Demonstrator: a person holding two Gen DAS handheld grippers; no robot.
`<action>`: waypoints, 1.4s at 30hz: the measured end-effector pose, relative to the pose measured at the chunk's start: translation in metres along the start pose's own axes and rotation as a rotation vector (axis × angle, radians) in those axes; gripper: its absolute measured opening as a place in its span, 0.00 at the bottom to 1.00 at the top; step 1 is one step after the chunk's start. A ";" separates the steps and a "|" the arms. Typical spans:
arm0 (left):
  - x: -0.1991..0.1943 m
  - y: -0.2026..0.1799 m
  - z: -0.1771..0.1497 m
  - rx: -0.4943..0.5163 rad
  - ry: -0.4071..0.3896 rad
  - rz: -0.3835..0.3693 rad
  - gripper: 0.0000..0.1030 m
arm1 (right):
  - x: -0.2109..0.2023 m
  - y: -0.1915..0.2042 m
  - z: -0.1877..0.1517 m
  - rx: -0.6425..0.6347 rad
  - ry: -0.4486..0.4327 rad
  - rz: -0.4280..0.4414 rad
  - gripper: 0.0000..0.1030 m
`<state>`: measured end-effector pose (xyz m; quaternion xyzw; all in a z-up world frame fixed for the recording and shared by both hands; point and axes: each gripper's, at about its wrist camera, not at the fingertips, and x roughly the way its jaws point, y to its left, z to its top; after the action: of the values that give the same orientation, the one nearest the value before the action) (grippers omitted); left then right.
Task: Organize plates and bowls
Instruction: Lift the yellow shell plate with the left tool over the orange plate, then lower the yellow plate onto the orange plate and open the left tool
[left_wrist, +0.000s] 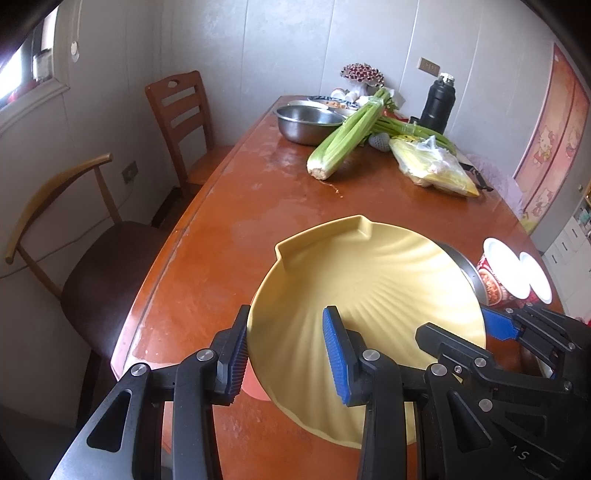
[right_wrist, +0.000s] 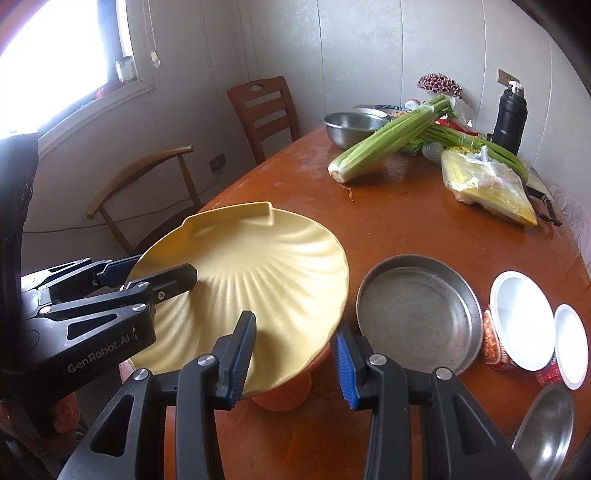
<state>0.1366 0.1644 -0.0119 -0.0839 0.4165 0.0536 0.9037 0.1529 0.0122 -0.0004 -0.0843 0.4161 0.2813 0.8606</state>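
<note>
A yellow shell-shaped plate (left_wrist: 369, 295) is held tilted above the table, over an orange bowl (right_wrist: 284, 393). It also shows in the right wrist view (right_wrist: 251, 284). My left gripper (left_wrist: 284, 358) straddles its near-left rim, jaws wide apart, one finger above and one outside the rim. My right gripper (right_wrist: 295, 350) straddles the plate's right edge, jaws wide apart. A steel pan (right_wrist: 421, 314) lies right of the plate. Two red-and-white bowls (right_wrist: 521, 321) stand beside the pan.
The brown table (left_wrist: 258, 206) carries celery (left_wrist: 351, 136), a bag of corn (left_wrist: 432, 166), a steel bowl (left_wrist: 306, 122), a black flask (left_wrist: 439, 103) at the far end. Another steel dish (right_wrist: 546, 428) lies near right. Two chairs (left_wrist: 177, 118) stand left.
</note>
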 end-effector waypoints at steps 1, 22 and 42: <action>0.003 0.000 0.000 0.003 0.004 0.001 0.38 | 0.004 -0.001 0.000 0.002 0.005 0.002 0.40; 0.045 0.004 0.002 0.025 0.056 0.040 0.38 | 0.037 -0.003 -0.007 0.014 0.079 0.018 0.40; 0.055 0.001 0.003 0.019 0.060 0.079 0.38 | 0.040 -0.013 -0.013 0.041 0.089 0.099 0.40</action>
<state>0.1744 0.1672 -0.0518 -0.0606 0.4470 0.0829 0.8886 0.1709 0.0135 -0.0410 -0.0586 0.4631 0.3108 0.8280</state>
